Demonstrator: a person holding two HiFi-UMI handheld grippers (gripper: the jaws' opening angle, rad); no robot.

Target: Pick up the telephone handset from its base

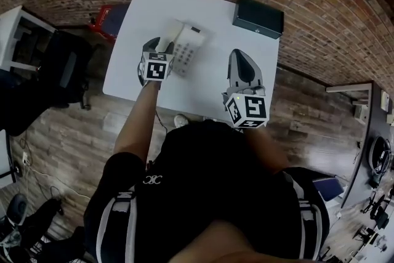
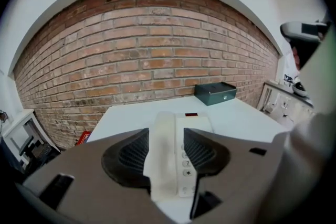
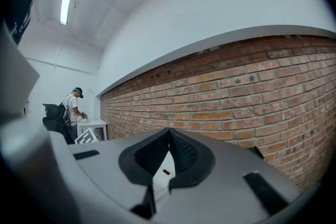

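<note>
Cream handset rests along the left side of its base on the white worktop. Its long axis runs straight away from the left gripper, whose jaws stand apart astride its width, pads not visibly pressing. The right gripper, jaws together and empty, hangs well off to the right.

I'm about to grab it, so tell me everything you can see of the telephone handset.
The telephone handset is a cream, plastic-looking bar with a rounded far end. It lies in its cradle along the left side of the telephone base, beside the keypad, on the white table. It sits between the open jaws of the left tongs; keypad shows between it and the pad on its right, so it isn't clamped. Its near end is hidden.
</note>
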